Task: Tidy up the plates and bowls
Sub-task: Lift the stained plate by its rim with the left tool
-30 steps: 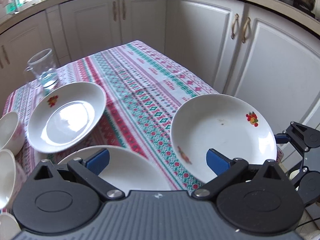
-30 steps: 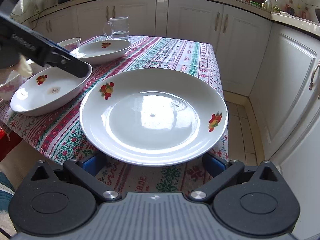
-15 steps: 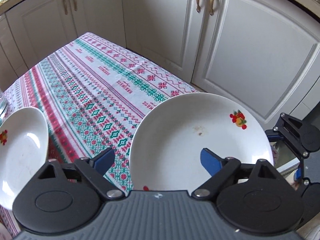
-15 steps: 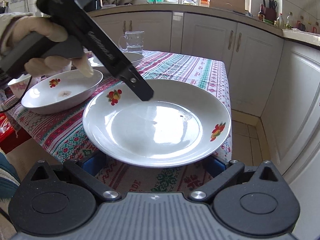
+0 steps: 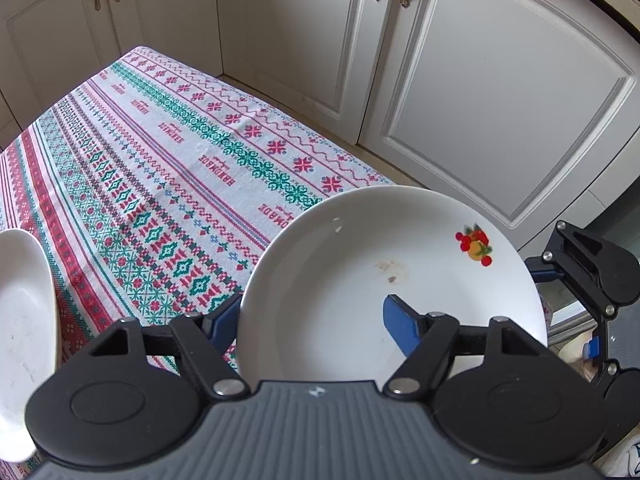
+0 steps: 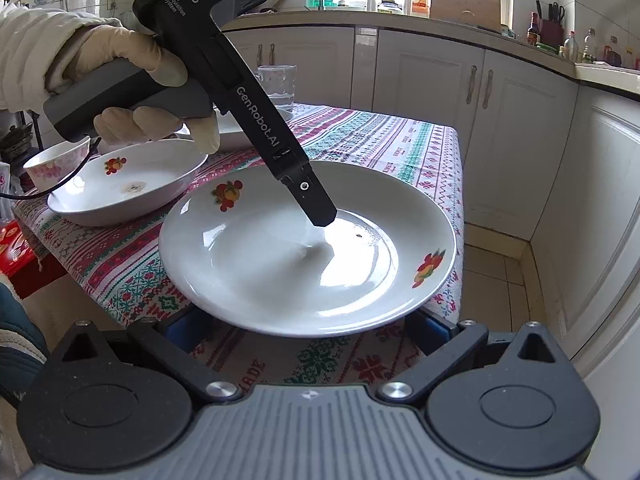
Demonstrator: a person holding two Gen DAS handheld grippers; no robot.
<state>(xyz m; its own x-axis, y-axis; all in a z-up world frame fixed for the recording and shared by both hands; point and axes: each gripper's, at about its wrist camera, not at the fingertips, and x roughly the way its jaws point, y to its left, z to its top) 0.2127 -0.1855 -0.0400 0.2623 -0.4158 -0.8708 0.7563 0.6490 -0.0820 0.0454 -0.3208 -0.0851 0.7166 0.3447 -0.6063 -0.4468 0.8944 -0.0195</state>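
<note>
A white plate with fruit motifs [image 5: 360,280] [image 6: 280,268] sits at the table's near right corner, overhanging the edge. My left gripper [image 5: 308,320] is open, straddling the plate's rim: one blue finger [image 5: 400,320] over the inside, the other [image 5: 222,320] outside it. In the right wrist view the left gripper's finger [image 6: 308,196] reaches down into the plate. My right gripper [image 6: 308,328] is open, with its blue fingers [image 6: 180,328] low under the plate's near edge. A second deep plate [image 6: 124,184] lies to the left.
The patterned tablecloth [image 5: 160,168] covers the table. A small bowl [image 6: 56,160], another plate [image 6: 240,124] and a glass jug [image 6: 278,84] stand further back. White cabinets [image 5: 480,100] lie close behind the table. The right gripper shows at the plate's far side [image 5: 592,272].
My left gripper has moved right and down, from over the left plates onto the corner plate's rim. The right gripper has stayed under the plate's edge.
</note>
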